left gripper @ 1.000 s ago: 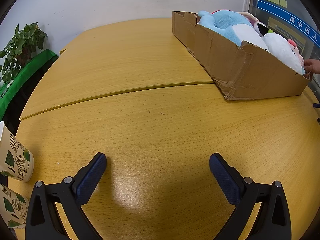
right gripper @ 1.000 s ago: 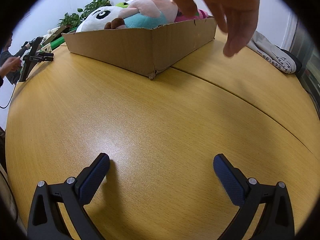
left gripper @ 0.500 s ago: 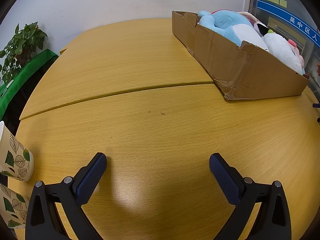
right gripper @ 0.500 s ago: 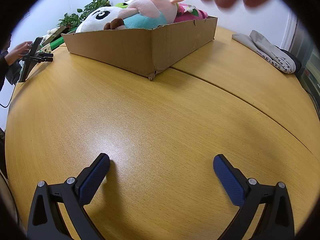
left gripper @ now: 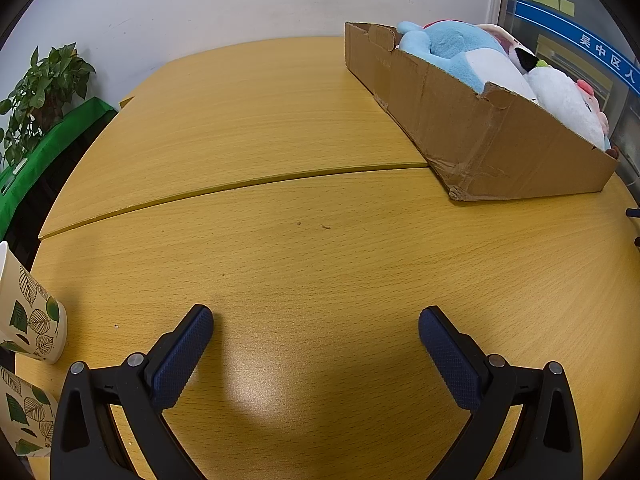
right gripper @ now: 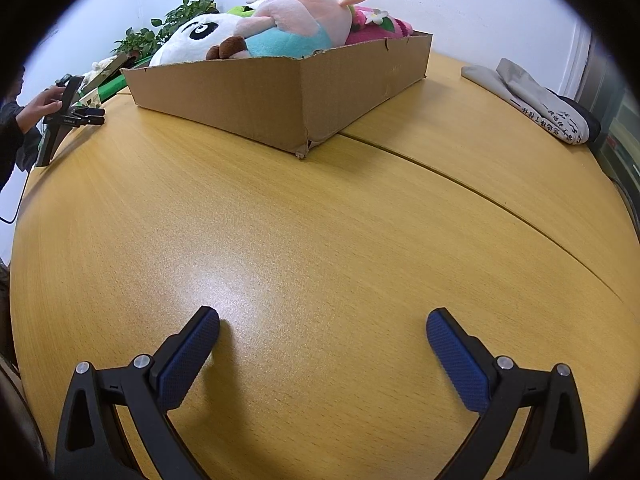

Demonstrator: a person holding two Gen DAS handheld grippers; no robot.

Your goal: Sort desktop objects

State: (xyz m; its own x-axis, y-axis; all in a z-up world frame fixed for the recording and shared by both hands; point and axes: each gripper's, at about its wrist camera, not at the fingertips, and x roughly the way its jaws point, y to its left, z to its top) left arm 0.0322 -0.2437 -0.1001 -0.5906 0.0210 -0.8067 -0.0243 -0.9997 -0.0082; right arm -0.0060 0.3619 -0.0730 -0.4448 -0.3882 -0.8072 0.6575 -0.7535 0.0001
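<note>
A brown cardboard box (left gripper: 500,148) (right gripper: 288,96) full of plush toys stands on the wooden table (left gripper: 304,248) (right gripper: 320,220). Among the toys are a blue one (left gripper: 452,52), a panda (right gripper: 192,40) and a pink one (right gripper: 304,12). My left gripper (left gripper: 316,320) rests low over the table, open, with nothing between its blue pads. My right gripper (right gripper: 323,322) is likewise open and empty, well short of the box. The other gripper (right gripper: 60,116) appears far left in the right wrist view, with a hand (right gripper: 42,104) on it.
Two leaf-patterned paper cups (left gripper: 28,312) stand at the left table edge. Potted plants (left gripper: 40,88) and a green surface (left gripper: 36,156) lie beyond the table. Folded grey cloth (right gripper: 532,100) lies at the far right of the table.
The hand that hovered in front of the right wrist camera has risen out of view. Fingers at the right edge of the left wrist view are gone. Both grippers stay still.
</note>
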